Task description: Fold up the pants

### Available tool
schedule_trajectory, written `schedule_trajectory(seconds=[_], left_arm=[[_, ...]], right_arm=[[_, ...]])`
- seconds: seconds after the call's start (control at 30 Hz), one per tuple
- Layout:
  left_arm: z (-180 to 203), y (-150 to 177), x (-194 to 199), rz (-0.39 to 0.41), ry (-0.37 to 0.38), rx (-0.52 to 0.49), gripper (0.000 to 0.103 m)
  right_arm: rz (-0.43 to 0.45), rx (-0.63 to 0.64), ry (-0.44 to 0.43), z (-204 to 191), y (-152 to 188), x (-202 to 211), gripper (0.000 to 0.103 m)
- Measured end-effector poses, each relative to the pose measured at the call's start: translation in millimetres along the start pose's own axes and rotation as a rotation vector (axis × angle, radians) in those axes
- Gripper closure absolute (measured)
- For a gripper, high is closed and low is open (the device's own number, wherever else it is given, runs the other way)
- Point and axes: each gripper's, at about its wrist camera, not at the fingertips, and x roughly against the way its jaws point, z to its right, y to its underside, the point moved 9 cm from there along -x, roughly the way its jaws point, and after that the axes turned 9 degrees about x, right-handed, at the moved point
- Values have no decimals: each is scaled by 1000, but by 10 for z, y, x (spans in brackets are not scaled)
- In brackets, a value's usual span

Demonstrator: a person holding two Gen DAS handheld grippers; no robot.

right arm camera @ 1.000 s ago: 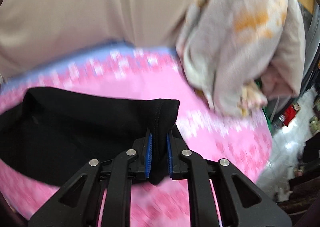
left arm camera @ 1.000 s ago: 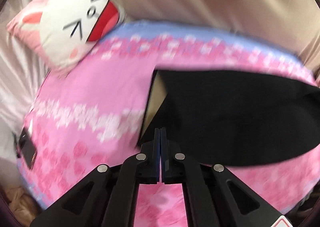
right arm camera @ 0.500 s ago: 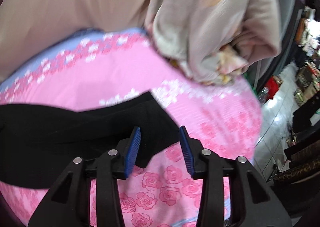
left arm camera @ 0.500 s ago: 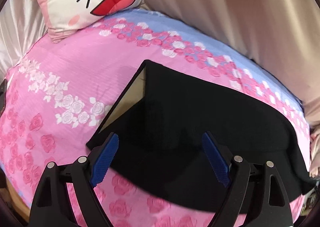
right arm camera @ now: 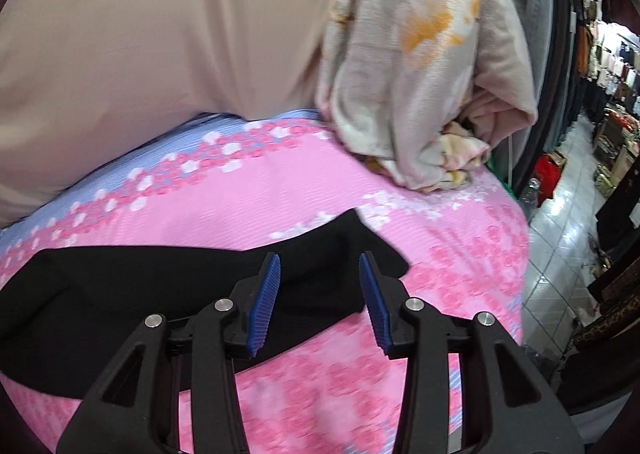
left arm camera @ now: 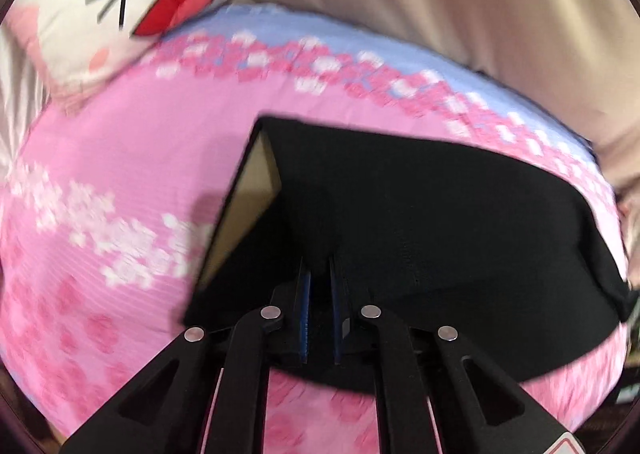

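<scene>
The black pants lie folded lengthwise across the pink floral bed sheet. A tan lining shows at their left end. My left gripper is nearly shut, its blue pads pinching a ridge of the black cloth near the pants' front edge. In the right wrist view the pants stretch to the left. My right gripper is open, its blue pads on either side of the pants' right end, holding nothing.
A white cat-face pillow lies at the far left of the bed. A bundled floral blanket sits at the far right. A beige curtain hangs behind the bed. The bed's right edge drops to a tiled shop floor.
My left gripper, shut a second ago and wide open half a second ago, has closed on the pants. My right gripper let go of the pants' end and stays open.
</scene>
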Motion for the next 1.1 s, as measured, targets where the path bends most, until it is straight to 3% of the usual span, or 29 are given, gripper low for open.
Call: schedule_trajectory(seconds=[0.1, 0.2, 0.27, 0.33, 0.4, 0.47, 0.5, 0.53, 0.73, 1.1], left_arm=[[-162, 22, 318, 7, -4, -79, 99], [-726, 129, 240, -19, -221, -134, 103], [-1087, 226, 63, -70, -322, -75, 103], [-1283, 326, -29, -109, -340, 38, 103], [-1136, 317, 80, -67, -241, 121, 100], [-803, 291, 215, -22, -140, 134, 79], [-664, 287, 231, -16, -127, 119, 52], [-506, 274, 237, 1, -123, 87, 45], [-162, 240, 38, 8, -130, 17, 45], [-294, 119, -304, -22, -193, 0, 46]], right_arm=[[-6, 15, -34, -199, 76, 61, 63], [-49, 35, -64, -415, 273, -5, 62], [-101, 39, -84, -579, 473, -119, 61], [-135, 36, -110, -716, 592, -177, 61], [-134, 54, -146, -912, 638, -161, 61], [-128, 87, -165, -1098, 646, -150, 59], [-125, 100, -180, -1201, 639, -156, 55], [-121, 105, -191, -1280, 617, -164, 52], [-86, 152, -263, -1697, 479, -92, 52], [-104, 155, -296, -1963, 580, -56, 52]])
